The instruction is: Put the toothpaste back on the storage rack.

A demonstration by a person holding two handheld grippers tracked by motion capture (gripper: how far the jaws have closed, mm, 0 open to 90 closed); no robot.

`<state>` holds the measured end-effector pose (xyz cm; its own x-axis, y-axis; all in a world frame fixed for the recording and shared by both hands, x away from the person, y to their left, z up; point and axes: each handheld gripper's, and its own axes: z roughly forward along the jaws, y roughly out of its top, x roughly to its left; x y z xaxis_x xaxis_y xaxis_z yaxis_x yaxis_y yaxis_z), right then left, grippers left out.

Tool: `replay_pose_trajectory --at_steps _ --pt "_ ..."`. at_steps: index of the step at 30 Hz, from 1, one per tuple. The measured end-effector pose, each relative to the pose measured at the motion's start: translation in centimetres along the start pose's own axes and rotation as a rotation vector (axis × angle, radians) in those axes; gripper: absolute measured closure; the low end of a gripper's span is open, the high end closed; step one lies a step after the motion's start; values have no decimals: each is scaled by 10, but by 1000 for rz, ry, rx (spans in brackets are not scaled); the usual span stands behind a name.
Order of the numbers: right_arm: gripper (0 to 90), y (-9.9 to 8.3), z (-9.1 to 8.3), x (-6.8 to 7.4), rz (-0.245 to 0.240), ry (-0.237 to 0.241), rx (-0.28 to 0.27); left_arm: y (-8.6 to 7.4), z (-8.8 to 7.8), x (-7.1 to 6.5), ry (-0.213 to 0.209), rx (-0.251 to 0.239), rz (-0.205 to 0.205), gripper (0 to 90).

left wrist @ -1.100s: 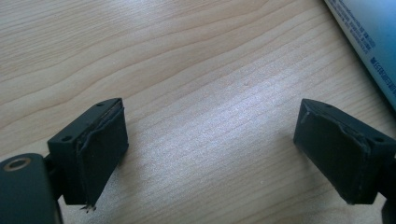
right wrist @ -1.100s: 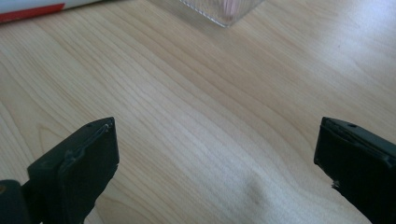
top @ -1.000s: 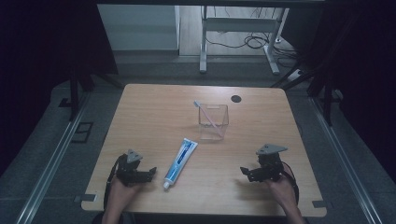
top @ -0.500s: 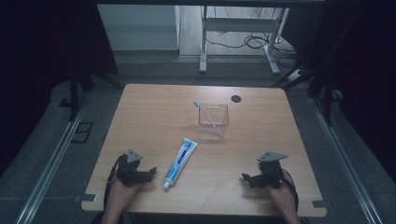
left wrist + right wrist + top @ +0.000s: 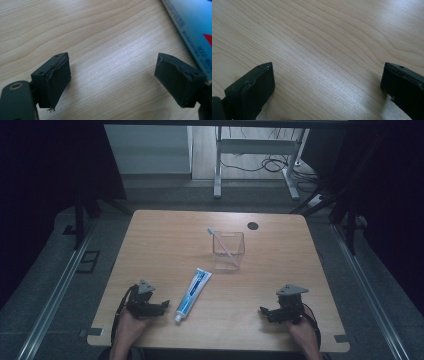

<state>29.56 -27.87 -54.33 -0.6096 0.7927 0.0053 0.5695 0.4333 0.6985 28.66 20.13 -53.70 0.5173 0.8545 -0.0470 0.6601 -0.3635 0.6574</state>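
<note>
My right gripper (image 5: 267, 312) has dropped lower right; both released, empty. Left gripper (image 5: 162, 307) beside toothpaste tube (image 5: 192, 287), likely next grasp; toothbrush (image 5: 220, 240) in clear cup (image 5: 229, 251).

No words, brands or numbers can be read anywhere. The toothpaste tube (image 5: 192, 291) on the tabletop carries blue and white print in the high view, too small to make out. In the left gripper view the same tube (image 5: 193, 27) shows a line of fine dark lettering along its edge (blurred past reading) beside a red patch.
</note>
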Motion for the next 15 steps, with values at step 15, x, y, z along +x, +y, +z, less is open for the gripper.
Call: replay_pose_trajectory --at_steps 15 --pt "0 3 3 2 31 -37 2 31 -1 -12 -95 67 29 162"
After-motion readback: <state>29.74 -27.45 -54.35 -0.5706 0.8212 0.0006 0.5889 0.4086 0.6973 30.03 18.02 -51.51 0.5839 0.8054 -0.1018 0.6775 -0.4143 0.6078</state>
